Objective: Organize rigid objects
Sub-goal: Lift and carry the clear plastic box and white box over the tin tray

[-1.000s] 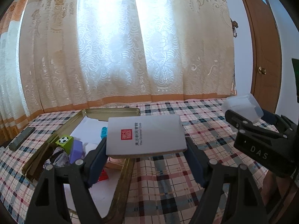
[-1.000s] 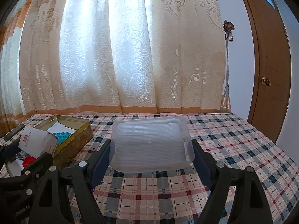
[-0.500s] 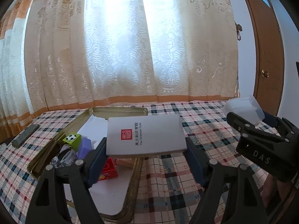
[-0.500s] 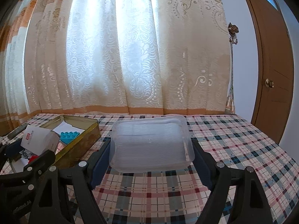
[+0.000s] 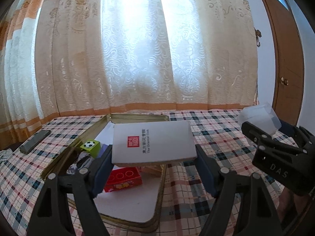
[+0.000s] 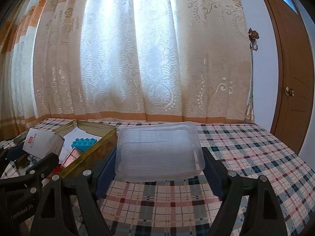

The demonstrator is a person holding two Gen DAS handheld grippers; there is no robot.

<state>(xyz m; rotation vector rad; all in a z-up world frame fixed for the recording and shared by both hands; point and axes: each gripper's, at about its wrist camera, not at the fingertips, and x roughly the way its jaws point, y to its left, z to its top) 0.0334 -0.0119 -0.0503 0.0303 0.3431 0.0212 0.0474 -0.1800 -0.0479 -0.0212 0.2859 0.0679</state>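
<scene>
L claw (image 5: 153, 157) w/ white box (image 5: 153, 144)

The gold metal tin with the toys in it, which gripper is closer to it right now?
Left. The left gripper holds a white box above the gold metal tin; the right gripper is beside it over the tablecloth.

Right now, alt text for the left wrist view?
The left tongs hold a white box with a red seal flat above an open gold tin tray on a plaid tablecloth. The tray holds a red box and a green soccer-ball cube. At right, the right tongs grip a translucent plastic container; lace curtains fill the background.
</scene>
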